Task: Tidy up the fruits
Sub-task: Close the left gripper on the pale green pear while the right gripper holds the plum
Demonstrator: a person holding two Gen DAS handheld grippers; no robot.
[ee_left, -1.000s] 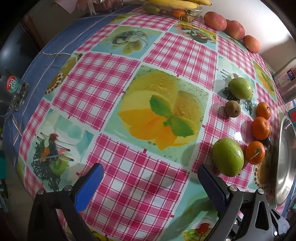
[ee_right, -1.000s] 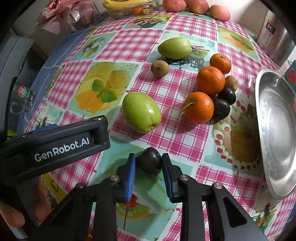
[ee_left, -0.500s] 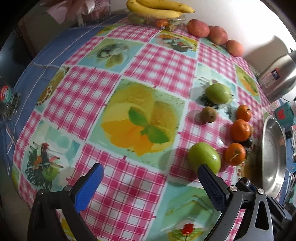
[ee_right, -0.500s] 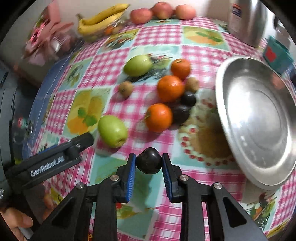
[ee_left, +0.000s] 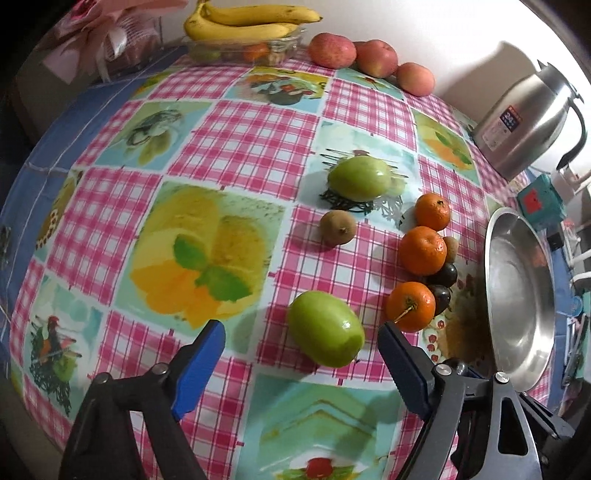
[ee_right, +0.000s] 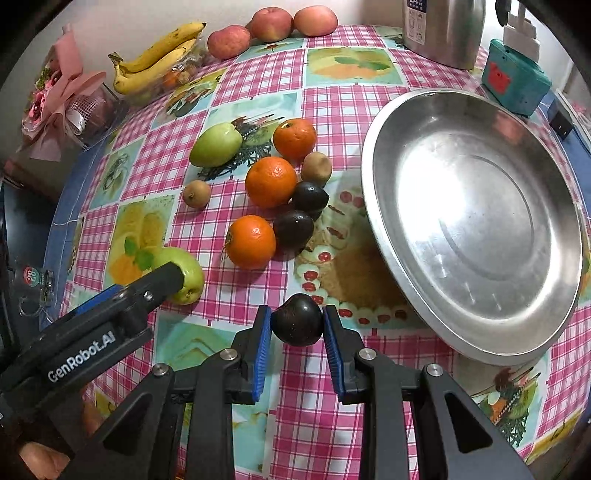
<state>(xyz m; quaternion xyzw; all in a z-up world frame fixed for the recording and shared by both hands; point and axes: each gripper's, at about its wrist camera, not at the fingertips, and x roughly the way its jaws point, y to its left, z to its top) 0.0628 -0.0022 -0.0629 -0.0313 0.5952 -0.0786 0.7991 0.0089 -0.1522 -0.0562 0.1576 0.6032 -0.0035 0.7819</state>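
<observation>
My right gripper (ee_right: 297, 326) is shut on a dark plum (ee_right: 296, 319) and holds it above the tablecloth, left of the steel plate (ee_right: 476, 325), which is bare. My left gripper (ee_left: 301, 339) is open, its jaws either side of the near green fruit (ee_left: 325, 328); it also shows in the right wrist view (ee_right: 184, 273). On the cloth lie three oranges (ee_right: 251, 242), two dark plums (ee_right: 293, 229), two kiwis (ee_right: 196, 193) and a second green fruit (ee_right: 216, 144).
Bananas (ee_right: 159, 61) on a clear container and three apples (ee_right: 266, 24) sit at the table's far edge. A steel kettle (ee_right: 443, 29) and a teal box (ee_right: 515, 83) stand behind the plate. A pink bouquet (ee_right: 59, 107) is at the left.
My right gripper has carried the plum up and right, toward the steel plate. My left gripper has moved right, so the near green fruit now sits between its open jaws.
</observation>
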